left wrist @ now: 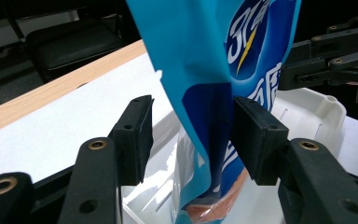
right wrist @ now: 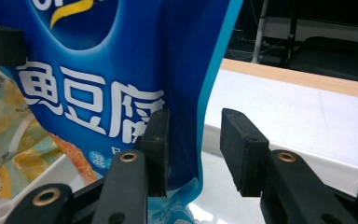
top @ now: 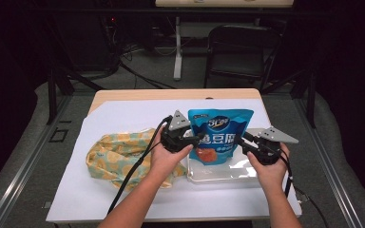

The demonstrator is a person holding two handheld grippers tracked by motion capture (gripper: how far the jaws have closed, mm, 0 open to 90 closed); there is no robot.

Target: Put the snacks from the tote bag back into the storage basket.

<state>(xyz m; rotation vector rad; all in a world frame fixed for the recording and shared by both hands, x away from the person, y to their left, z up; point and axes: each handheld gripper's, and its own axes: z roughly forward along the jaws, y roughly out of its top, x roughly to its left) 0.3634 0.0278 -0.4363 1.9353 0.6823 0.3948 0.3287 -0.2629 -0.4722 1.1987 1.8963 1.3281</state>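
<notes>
A blue snack bag [top: 221, 135] with white lettering stands upright in a clear white tray [top: 223, 175] on the white sheet. My left gripper [top: 195, 140] is at the bag's left edge and my right gripper [top: 240, 141] at its right edge. In the left gripper view the jaws [left wrist: 191, 135] stand open around the bag's [left wrist: 200, 70] side fold, with a gap at one pad. In the right gripper view the jaws [right wrist: 196, 147] are open too. The bag's [right wrist: 121, 70] edge lies against one pad and clear of the other.
A yellow patterned cloth [top: 119, 154] lies crumpled left of the tray. The white sheet [top: 123, 118] covers most of the wooden table [top: 171, 94]. A dark chair [top: 240, 50] and a table leg [top: 177, 47] stand beyond the far edge.
</notes>
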